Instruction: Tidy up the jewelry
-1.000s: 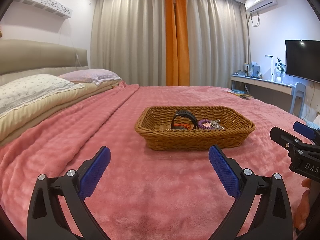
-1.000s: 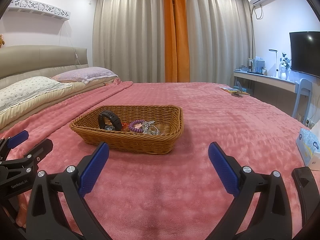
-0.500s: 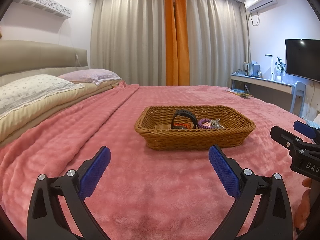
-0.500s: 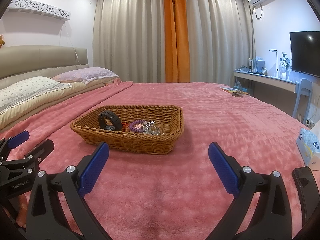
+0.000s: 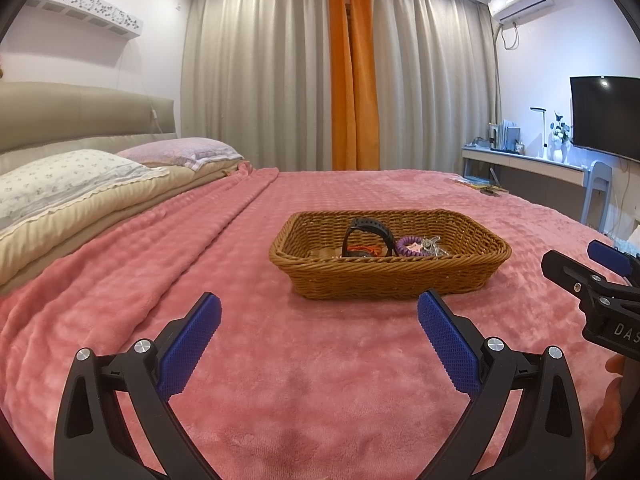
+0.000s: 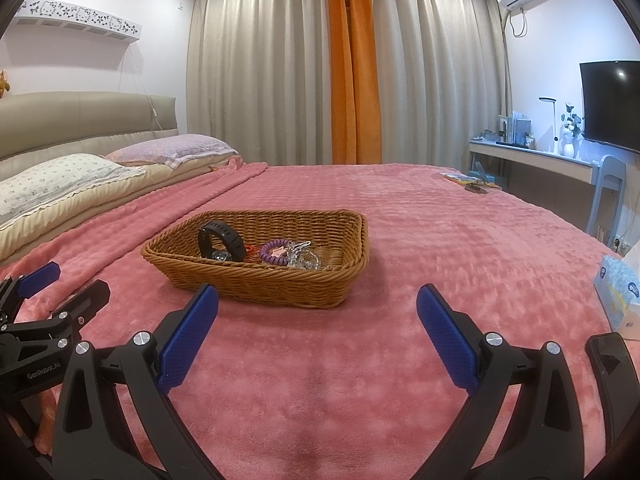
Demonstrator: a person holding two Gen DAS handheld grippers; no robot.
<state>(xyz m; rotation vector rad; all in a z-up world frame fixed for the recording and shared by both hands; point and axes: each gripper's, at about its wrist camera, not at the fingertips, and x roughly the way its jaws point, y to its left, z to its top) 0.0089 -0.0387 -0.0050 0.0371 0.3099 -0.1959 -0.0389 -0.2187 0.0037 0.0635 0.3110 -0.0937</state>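
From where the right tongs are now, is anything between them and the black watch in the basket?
Only the wicker basket's near wall. The right tongs are open above bare pink blanket; the black watch stands just behind that wall.

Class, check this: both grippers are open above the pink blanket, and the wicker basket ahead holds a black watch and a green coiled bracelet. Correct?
Not quite. The coiled bracelet is purple, not green, as the right wrist view shows. The rest holds: left gripper and right gripper open above the pink blanket, black watch in the wicker basket.
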